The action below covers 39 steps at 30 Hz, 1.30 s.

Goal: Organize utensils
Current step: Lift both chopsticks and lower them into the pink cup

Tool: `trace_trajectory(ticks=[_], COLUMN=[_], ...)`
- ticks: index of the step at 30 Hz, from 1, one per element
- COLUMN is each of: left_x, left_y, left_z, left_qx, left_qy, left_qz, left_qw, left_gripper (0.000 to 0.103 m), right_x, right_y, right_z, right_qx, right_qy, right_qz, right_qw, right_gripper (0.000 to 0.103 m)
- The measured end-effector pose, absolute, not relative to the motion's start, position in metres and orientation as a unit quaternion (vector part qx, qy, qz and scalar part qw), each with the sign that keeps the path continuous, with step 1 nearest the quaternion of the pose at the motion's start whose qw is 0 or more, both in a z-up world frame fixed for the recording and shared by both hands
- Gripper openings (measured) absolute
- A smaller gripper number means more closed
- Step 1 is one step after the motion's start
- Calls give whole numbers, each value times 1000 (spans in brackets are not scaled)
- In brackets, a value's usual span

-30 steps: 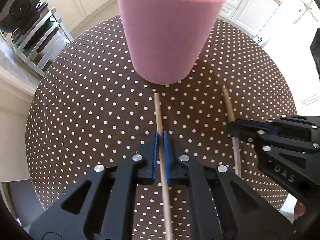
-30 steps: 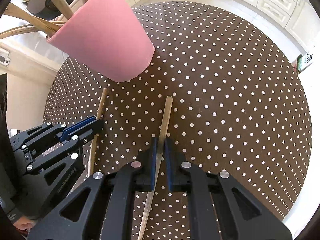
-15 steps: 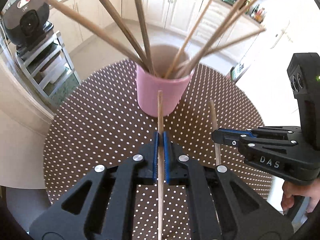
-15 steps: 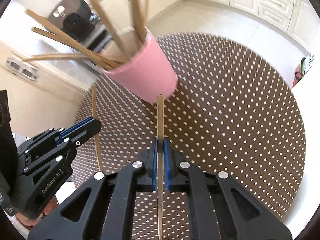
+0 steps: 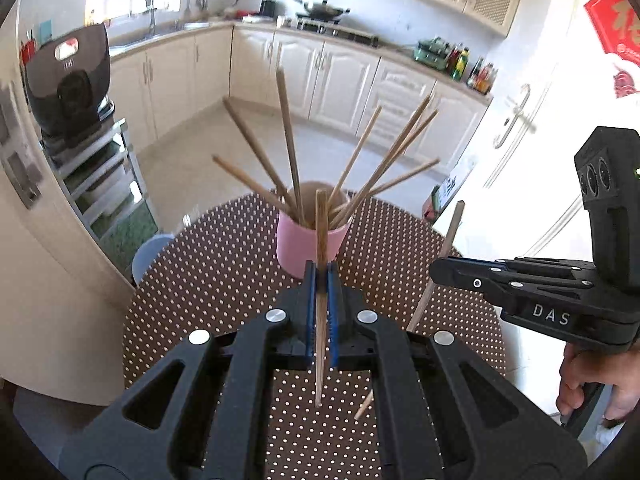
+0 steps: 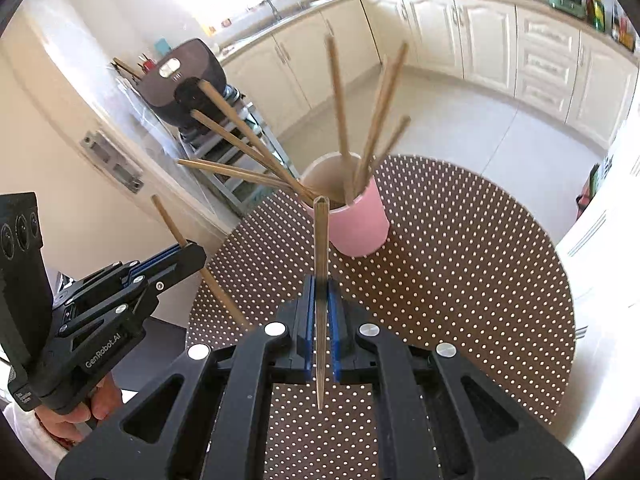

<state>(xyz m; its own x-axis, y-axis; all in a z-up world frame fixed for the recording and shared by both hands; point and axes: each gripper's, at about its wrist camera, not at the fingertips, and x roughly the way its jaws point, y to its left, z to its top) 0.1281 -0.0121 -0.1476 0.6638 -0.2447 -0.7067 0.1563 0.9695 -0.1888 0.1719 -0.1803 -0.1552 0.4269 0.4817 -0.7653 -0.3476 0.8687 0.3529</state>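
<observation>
A pink cup (image 5: 308,244) stands on the round brown polka-dot table (image 5: 224,264) and holds several wooden chopsticks (image 5: 288,140) fanned out. My left gripper (image 5: 320,276) is shut on one wooden chopstick (image 5: 321,232), held in the air before the cup. My right gripper (image 6: 321,288) is shut on another chopstick (image 6: 321,240), also lifted and pointing at the cup (image 6: 356,220). The right gripper also shows in the left wrist view (image 5: 440,270) with its chopstick (image 5: 454,228). The left gripper shows in the right wrist view (image 6: 192,252).
A dark appliance (image 5: 68,84) sits on a metal rack (image 5: 100,168) to the left of the table. White kitchen cabinets (image 5: 340,76) line the far wall. A pale blue stool (image 5: 150,252) stands by the table's left edge. The table edge (image 6: 560,320) is near on the right.
Both grippers have lifted their chopsticks off the table and risen well above it. The cup now lies farther below and ahead, with its rim and chopsticks in full view.
</observation>
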Motion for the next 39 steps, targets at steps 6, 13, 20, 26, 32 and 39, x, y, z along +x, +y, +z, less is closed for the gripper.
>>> trace_trajectory(ticks=[6, 13, 20, 26, 32, 39], left_x=[112, 102, 99, 109, 131, 160], left_y=[-11, -8, -6, -8, -12, -14], left_z=[-119, -84, -54, -35, -23, -25], left_qx=[-57, -62, -73, -79, -88, -95], left_qy=[357, 311, 269, 245, 231, 231], left_qz=[-120, -130, -133, -128, -109, -90], left_qw=[925, 939, 951, 958, 963, 964], left_gripper=[6, 6, 6, 6, 6, 6], right_x=[155, 148, 152, 167, 188, 220], right_y=[-174, -171, -172, -173, -176, -179], right_z=[-120, -80, -53, -35, -26, -31], right_qx=[50, 31, 22, 18, 6, 1], right_qy=[429, 377, 333, 303, 281, 277], right_qz=[246, 249, 253, 261, 265, 272], right_qw=[867, 892, 908, 916, 922, 921], right_gripper=[5, 5, 5, 5, 5, 5])
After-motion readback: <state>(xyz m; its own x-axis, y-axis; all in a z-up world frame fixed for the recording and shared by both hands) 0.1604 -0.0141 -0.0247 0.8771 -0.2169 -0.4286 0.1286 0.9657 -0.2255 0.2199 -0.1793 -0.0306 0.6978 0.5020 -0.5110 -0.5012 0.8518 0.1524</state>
